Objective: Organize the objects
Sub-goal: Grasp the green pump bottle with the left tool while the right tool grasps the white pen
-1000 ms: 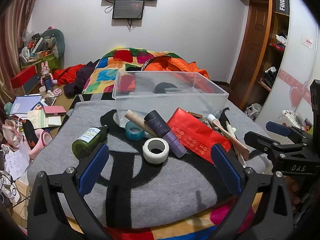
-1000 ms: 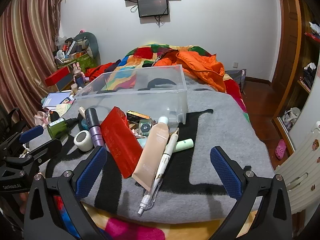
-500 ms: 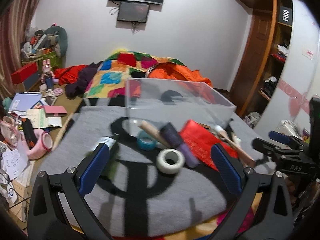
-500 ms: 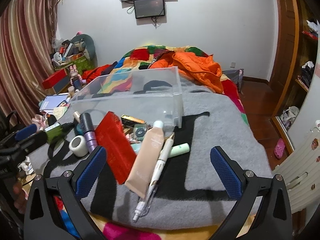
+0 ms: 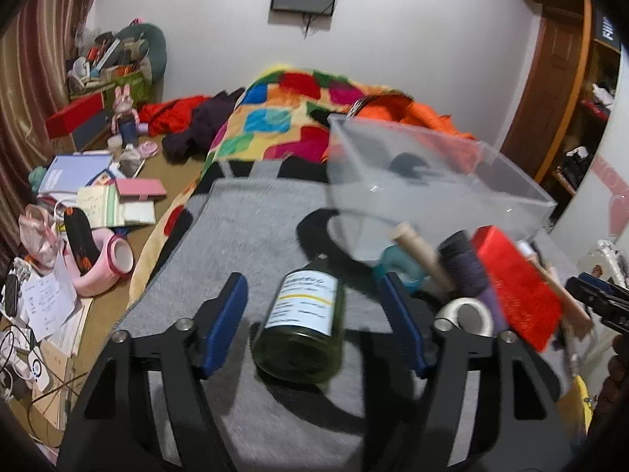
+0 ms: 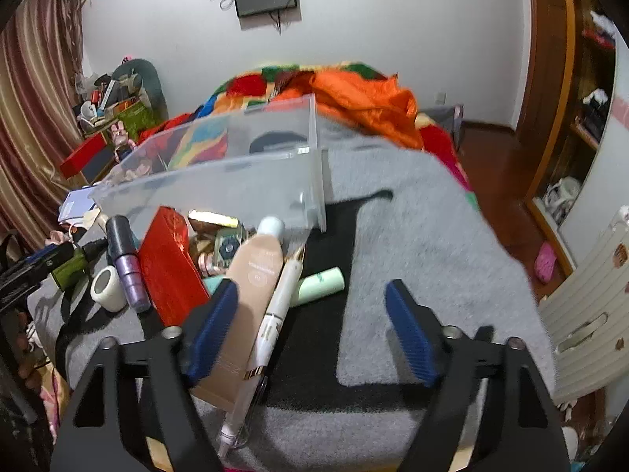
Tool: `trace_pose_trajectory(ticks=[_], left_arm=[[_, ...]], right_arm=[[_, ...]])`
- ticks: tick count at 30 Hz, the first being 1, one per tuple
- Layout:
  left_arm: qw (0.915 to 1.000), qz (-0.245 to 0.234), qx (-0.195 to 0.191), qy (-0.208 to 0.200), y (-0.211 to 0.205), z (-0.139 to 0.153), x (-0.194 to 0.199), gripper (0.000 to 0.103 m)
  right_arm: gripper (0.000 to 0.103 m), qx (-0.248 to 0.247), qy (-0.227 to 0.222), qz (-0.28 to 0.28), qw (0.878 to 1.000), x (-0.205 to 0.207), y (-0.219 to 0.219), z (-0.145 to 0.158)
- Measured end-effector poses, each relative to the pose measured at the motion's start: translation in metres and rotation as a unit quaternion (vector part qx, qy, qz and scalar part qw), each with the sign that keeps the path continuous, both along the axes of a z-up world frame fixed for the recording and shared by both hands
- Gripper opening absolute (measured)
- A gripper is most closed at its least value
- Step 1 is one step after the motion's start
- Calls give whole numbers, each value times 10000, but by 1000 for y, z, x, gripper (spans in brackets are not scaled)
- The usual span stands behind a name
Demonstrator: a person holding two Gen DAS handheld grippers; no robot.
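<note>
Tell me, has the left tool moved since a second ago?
Yes. The left tool has closed in on the green bottle, which now lies between its narrowing, not yet touching jaws.

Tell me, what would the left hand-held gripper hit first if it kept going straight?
Probably the dark green bottle, lying between the left hand-held gripper pads, which have just been closing without touching it.
</note>
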State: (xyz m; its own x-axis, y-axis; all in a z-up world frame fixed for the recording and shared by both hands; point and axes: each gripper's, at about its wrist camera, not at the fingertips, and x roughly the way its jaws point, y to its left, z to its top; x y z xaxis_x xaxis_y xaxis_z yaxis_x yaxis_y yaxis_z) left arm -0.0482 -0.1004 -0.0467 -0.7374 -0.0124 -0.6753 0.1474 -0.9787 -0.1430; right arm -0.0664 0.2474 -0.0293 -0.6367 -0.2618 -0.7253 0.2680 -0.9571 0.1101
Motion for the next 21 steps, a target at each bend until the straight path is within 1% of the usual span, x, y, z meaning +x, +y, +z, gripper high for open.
trace_pose_trajectory(ticks=[2,3,5,6,7,9,10,11,12,13,15,16,17,18,21], left_arm=[[9999,16,102,-81,-3,-9,-4,58],[9999,30,135,-95,-4,-11,-5,56],[9997,45,195,-118,-6,-16,-7,47],[9997,39,219,-121,-6,-17,-8,45],[9996,36,236,-119,-6,-18,-9,41],[9998,70,181,-95,-4,-18,-9,41],[9998,77,136,-83,-2,-17,-9,41],[9999,79,81,-60,0,-17,-8,41],[10000,88,24,-20,2,-16,-6,41],[10000,88,-17,0,5,-14,-3,41],[9999,107,-79,47,9,-10,3,41],[9999,112,-81,69,10,-8,6,41],[9999,130,-56,95,10,-5,9,41],[9998,141,-28,120,10,-3,12,41],[9996,187,31,214,9,5,18,41]], right_arm=[[57,-77,-123,59,9999,-2,1,-4],[55,-96,-158,67,9998,-2,2,-6],[48,-138,-248,111,9995,-4,2,-9],[47,-177,-301,150,9993,-5,3,-11],[45,-184,-320,163,9992,-6,3,-13],[43,-197,-367,235,9989,-7,2,-15],[38,-191,-388,277,9987,-7,0,-16],[32,-176,-422,328,9984,-7,-2,-18],[28,-151,-466,385,9981,-7,-4,-20],[21,-108,-512,445,9976,-8,-7,-23],[21,-75,-485,449,9978,-7,-8,-23],[18,-92,-476,461,9978,-6,-8,-22],[12,-109,-472,474,9977,-6,-7,-22],[10,-125,-462,488,9977,-5,-7,-21],[10,-134,-359,456,9982,-3,-5,-15]])
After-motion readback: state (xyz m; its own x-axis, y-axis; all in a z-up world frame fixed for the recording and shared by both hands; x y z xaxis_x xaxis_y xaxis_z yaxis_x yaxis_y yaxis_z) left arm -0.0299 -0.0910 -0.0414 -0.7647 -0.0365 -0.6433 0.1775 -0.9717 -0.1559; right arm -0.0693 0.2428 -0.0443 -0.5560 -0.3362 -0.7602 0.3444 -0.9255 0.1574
